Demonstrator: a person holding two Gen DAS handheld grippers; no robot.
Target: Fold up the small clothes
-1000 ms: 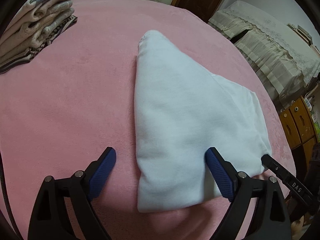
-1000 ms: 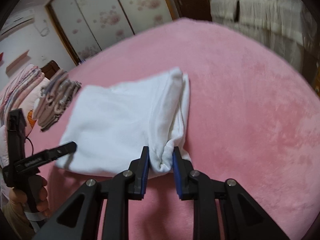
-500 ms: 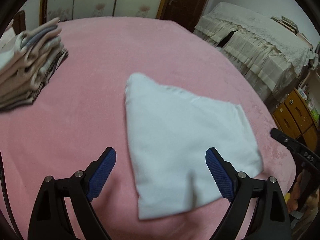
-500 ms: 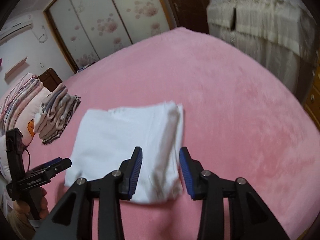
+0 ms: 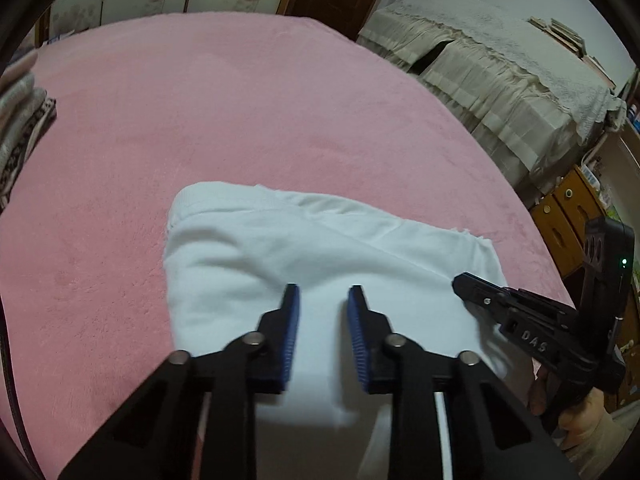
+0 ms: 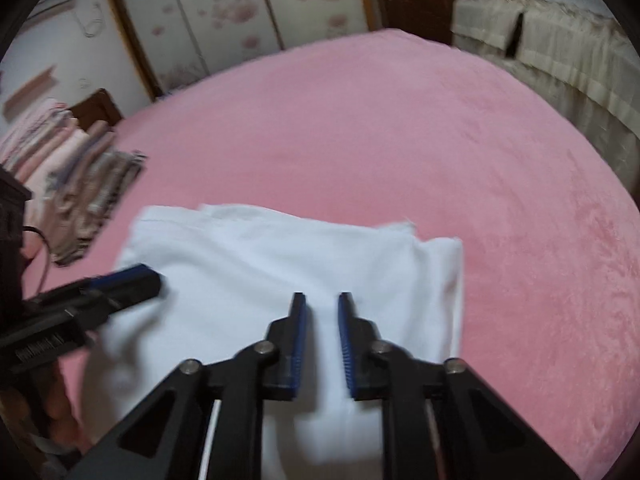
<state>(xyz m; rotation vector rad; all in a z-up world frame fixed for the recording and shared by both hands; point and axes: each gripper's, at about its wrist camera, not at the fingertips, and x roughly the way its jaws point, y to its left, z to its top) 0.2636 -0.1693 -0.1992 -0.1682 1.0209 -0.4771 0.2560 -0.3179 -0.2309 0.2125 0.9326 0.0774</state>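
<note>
The left gripper (image 5: 323,292) hangs low over the white garment (image 5: 320,240) with its jaws closing. Cloth shows in the gap behind them, but I cannot see the pads pressing on any fold. The right gripper (image 6: 322,300) has its jaws drawn in to a narrow slit, clenched as far as they go. It too shows white cloth behind the slit and nothing plainly pinched, though the near part of its view is blurred. Both point down at the same piece, side by side, each visible at the edge of the other's view.

The garment lies on the pink bed (image 5: 240,100) by its near edge, roughly midway along it. It is already doubled over into a compact, roughly four-sided packet. Layered edges show along its far side and an extra flap lies at the corner toward the bed's right side. Those edges are uneven, so the folding looks well advanced but not tidy.

At the bed's left edge, toward the far corner, sits a stack of folded clothes (image 6: 92,184), which suggests other pieces are finished.

What seems left for this piece is either one more fold to halve the packet or a squaring-up. After that it would go across to the stack. No unfolded clothes are in view, so I cannot tell whether more pieces wait.
</note>
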